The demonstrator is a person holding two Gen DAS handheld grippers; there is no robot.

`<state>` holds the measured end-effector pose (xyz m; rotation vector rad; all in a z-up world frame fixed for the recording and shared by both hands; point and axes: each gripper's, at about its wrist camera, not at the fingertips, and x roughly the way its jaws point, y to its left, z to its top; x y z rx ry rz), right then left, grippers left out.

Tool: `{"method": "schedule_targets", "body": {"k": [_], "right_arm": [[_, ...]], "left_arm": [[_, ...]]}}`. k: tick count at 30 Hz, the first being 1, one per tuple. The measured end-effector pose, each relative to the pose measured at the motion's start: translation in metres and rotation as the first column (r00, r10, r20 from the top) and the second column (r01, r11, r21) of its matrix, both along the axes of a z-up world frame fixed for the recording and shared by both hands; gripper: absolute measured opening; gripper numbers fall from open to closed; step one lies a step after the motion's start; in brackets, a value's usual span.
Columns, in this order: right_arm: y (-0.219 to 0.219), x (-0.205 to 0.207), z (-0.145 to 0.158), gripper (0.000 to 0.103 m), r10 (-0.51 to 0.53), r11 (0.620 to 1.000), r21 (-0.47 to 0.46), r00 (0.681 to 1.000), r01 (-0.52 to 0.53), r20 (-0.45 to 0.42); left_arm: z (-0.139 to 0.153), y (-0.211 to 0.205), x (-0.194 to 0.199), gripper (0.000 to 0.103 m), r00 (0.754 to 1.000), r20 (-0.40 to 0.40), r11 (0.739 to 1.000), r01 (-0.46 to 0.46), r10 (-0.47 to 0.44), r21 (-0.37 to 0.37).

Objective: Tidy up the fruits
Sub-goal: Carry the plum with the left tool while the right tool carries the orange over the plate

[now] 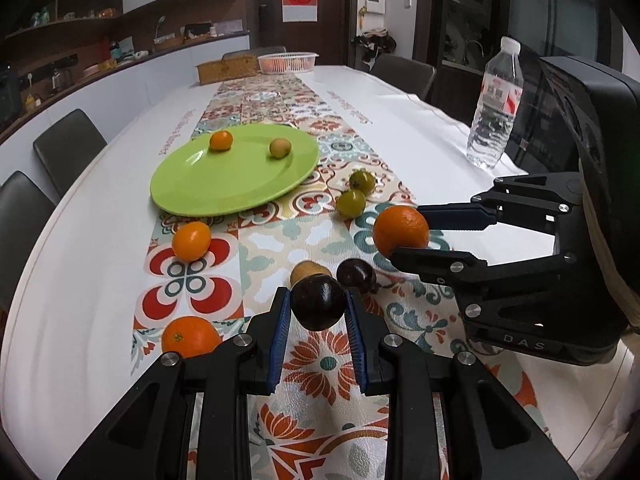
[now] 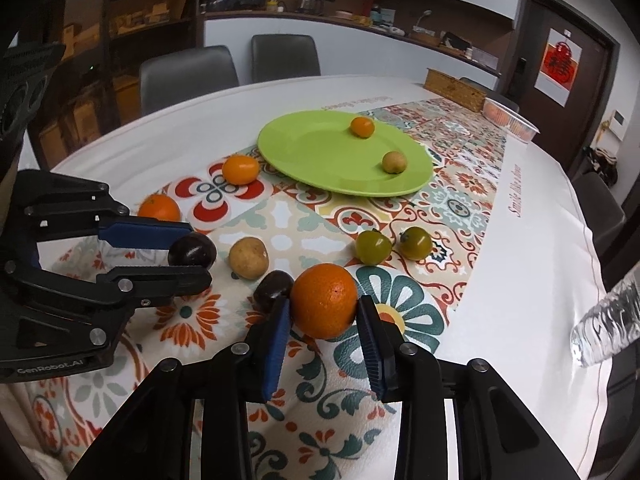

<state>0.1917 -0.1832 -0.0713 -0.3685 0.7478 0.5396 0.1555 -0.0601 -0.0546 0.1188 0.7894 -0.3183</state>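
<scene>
Fruits lie scattered over the desk (image 1: pixel 400 120), on its patterned runner and white cloth. Green plate (image 1: pixel 234 174) sits centre-left in the left view, carrying a small orange fruit (image 1: pixel 221 140) and a small tan fruit (image 1: pixel 279 147), well apart from each other.

Water bottle (image 1: pixel 496 104) stands upright at the upper right of the left view.

My right claw (image 2: pixel 323 310) is clamped on a big orange (image 2: pixel 323 300), blue pads pressing both its sides, at bottom centre of the right view. My left claw (image 1: pixel 318 312) is closed tight on a dark plum (image 1: pixel 318 303), bottom centre of the left view.

Loose on the runner: one orange (image 1: pixel 191 241) just below the plate, another orange (image 1: pixel 190 338) at lower left of the left view, partly hidden behind my left claw. Potato-coloured fruit (image 2: pixel 248 258) sits centre frame in the right view, between the two claws. Second dark plum (image 2: pixel 273 290) lies just beside my right claw's left finger. Two green tomatoes (image 2: pixel 394 245) sit side by side, right of centre, near the plate.
</scene>
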Motion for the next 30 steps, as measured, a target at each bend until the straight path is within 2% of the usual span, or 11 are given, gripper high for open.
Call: {"method": "schedule_targets", "body": {"k": [19,25,30], "right_arm": [[0.011,-0.007,0.054,0.035,-0.076,0.991,0.118,0.992,0.064,0.096],[0.021,0.003,0.068,0.035,-0.086,0.988,0.140,0.989,0.069,0.117],[0.028,0.023,0.073,0.035,-0.101,0.985,0.148,0.989,0.085,0.104]], "left_arm": [[0.051,0.024,0.002,0.027,0.989,0.141,0.999,-0.046,0.048,-0.022],[0.066,0.034,0.019,0.027,0.983,0.177,0.999,-0.051,0.052,-0.012],[0.072,0.045,0.042,0.027,0.984,0.171,0.998,-0.053,0.056,-0.022]]}}
